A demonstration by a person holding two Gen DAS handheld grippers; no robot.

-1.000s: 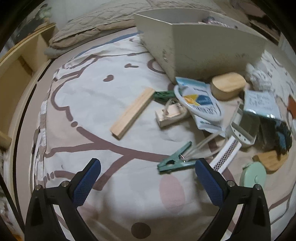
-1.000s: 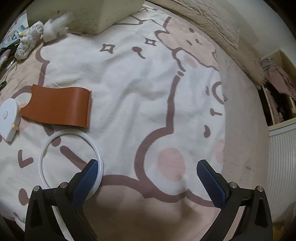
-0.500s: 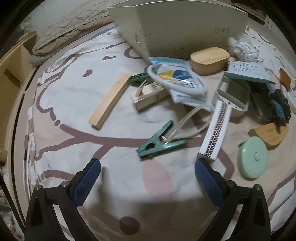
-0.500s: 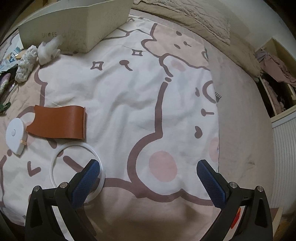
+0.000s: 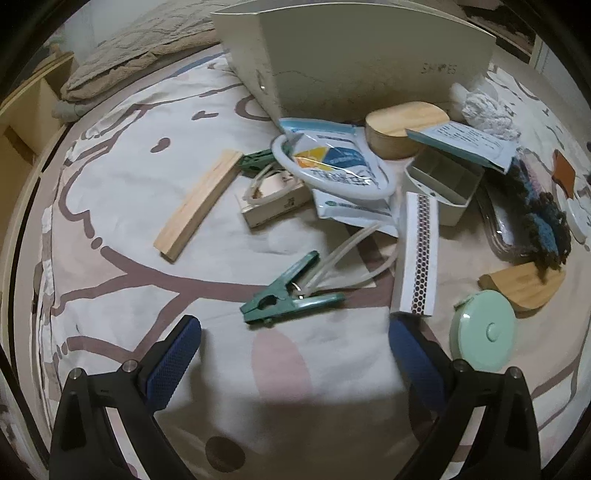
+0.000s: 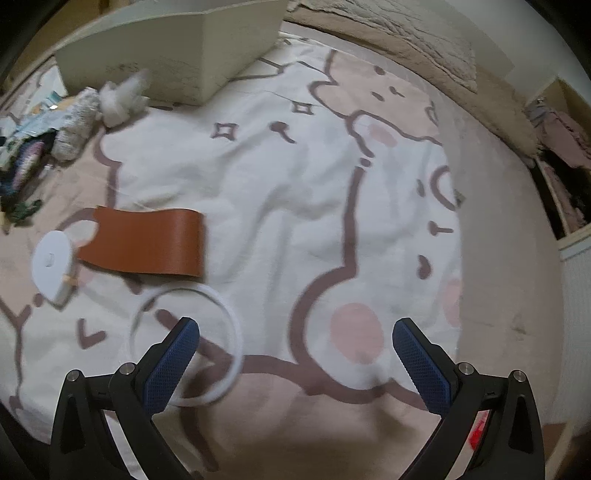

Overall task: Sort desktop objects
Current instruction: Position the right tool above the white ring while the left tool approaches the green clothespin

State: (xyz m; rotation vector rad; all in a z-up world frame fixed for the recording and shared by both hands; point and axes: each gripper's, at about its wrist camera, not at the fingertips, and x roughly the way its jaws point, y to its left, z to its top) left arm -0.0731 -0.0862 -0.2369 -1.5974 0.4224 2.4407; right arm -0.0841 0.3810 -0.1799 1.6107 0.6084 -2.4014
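My left gripper (image 5: 293,328) is open and empty above a cartoon-print bedsheet. Just ahead of it lies a green clothes peg (image 5: 290,295) with a clear tube (image 5: 343,258) behind it. Beyond are a wooden block (image 5: 197,205), a matchbox (image 5: 417,254), a mint tape measure (image 5: 482,336), a white ring on a foil packet (image 5: 336,168) and a beige shoe box (image 5: 369,62). My right gripper (image 6: 295,332) is open and empty; a white ring (image 6: 225,343) lies by its left finger, with a brown leather piece (image 6: 147,242) and a white tape measure (image 6: 51,262) further left.
A wooden oval box (image 5: 402,127), a white divided tray (image 5: 443,184), a dark knitted item (image 5: 543,221) and a wooden lid (image 5: 524,288) crowd the left view's right side. A rolled white cloth (image 6: 77,122) lies by the box. A quilt (image 6: 406,33) lies behind.
My left gripper has swung right and nearer, so the peg and the clutter now sit closer and more central. My right gripper has pulled back, so the ring and leather piece shifted rightward in view.
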